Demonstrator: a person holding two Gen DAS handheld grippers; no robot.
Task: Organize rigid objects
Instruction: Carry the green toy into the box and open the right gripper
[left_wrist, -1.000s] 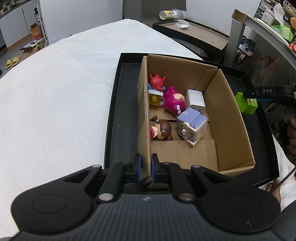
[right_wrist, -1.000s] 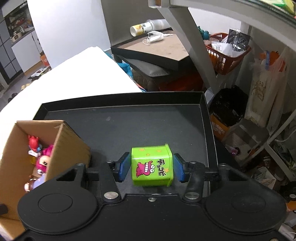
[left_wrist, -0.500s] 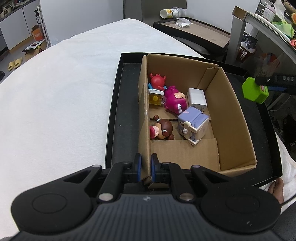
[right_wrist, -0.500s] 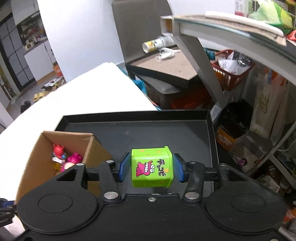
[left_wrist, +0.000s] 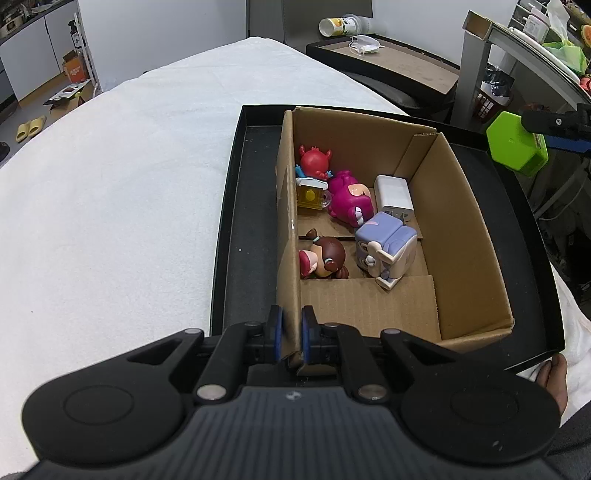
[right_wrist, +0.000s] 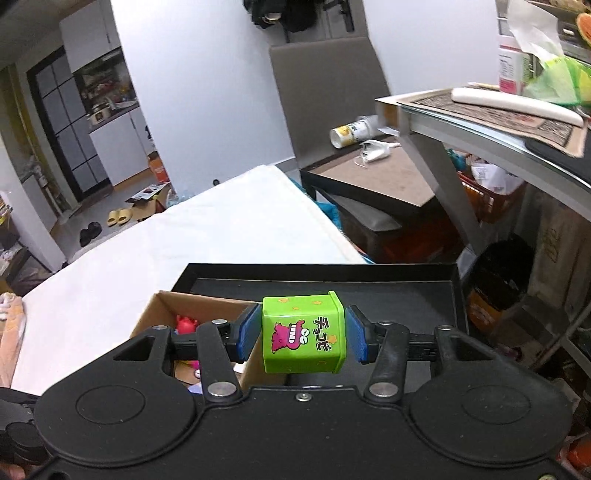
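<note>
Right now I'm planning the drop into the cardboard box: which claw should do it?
Right. The right claw already grips the green cartoon-printed tin, raised beside the open brown cardboard box. The left claw is clamped on the box's wall, steadying it.

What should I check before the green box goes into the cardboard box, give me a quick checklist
1. Right gripper clamped on the green box: ok, pads on both sides.
2. Left gripper pinching the cardboard box wall to steady it: ok.
3. Free floor inside: ok, the near right part by the purple toy is bare.
4. Green box above the carton's rim: ok, it is in the air over the black tray.
5. Green box directly over the opening: not ok, it hangs beyond the right wall.
6. Lid shut: cannot tell.
</note>
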